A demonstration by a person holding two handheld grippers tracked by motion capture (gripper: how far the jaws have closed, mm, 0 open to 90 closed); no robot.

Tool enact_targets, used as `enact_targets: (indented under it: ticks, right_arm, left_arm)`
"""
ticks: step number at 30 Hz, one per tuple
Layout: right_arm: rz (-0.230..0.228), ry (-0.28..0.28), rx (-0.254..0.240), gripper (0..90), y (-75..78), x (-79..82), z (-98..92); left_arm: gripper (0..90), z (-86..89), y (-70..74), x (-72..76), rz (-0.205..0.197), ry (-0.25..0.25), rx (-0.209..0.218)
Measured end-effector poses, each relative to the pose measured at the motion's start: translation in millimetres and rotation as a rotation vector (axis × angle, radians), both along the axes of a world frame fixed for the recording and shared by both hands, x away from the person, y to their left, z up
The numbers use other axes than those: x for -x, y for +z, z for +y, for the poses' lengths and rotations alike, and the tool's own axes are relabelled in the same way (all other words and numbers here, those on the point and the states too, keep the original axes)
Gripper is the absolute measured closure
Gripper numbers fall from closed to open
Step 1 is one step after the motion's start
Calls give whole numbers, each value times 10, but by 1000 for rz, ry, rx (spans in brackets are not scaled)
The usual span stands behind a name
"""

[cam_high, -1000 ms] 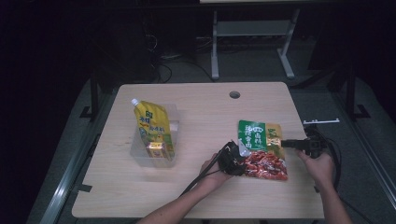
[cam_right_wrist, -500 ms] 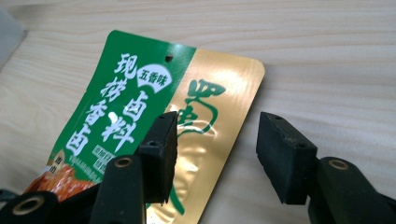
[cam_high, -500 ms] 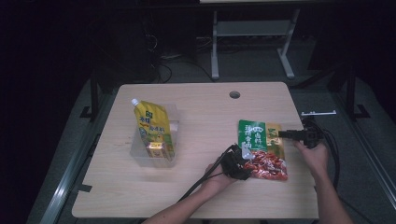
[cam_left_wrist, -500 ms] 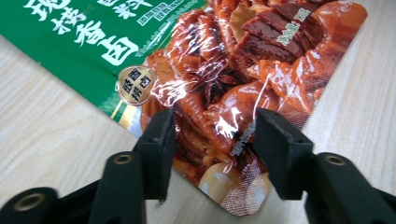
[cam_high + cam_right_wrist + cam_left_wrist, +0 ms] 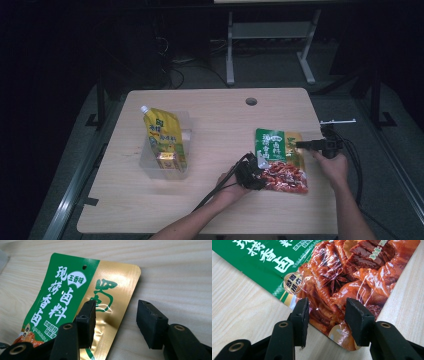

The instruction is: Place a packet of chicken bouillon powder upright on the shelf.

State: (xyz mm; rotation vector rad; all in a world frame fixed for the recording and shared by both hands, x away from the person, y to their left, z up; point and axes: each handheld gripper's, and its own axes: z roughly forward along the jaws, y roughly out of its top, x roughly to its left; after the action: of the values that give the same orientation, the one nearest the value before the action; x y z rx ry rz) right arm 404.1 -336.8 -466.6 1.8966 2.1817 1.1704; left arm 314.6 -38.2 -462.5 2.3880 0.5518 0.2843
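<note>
Between both open claws, the seasoning packet lies flat, long axis running away, green end far

Dim up top: the high view catches the table lit from above, the room around it sunk in black, detail soft. Close in, both gripper views are bright and sharp; glare streaks the seasoning packet just ahead of the jaws, and the jaw bases nearest the lens blur slightly.

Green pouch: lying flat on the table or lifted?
Flat. The green pouch lies spread on the table; in both gripper views its edges rest against the wood.
</note>
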Motion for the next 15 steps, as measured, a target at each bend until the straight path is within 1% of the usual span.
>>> enact_targets:
  ticks: [1,2,3,8,13,15]
  right_arm:
    - [3,-1,-17,505,-10,0,-5]
    - [8,-6,-47,513,-26,-1,-16]
    - [6,-6,-57,518,-33,-2,-19]
    - [19,4,-79,537,-42,-9,-19]
    - [23,0,-84,545,-44,-2,-22]
    - [25,4,-89,566,-49,7,-31]
  left_arm:
    - [535,2,0,-1,0,-1,-1]
    - [536,1,3,1,-2,-3,-6]
    - [536,1,3,1,-2,-3,-6]
    - [534,3,1,-5,5,-2,-2]
    - [534,1,0,-3,2,-3,-3]
    - [535,-1,0,-3,1,-3,-3]
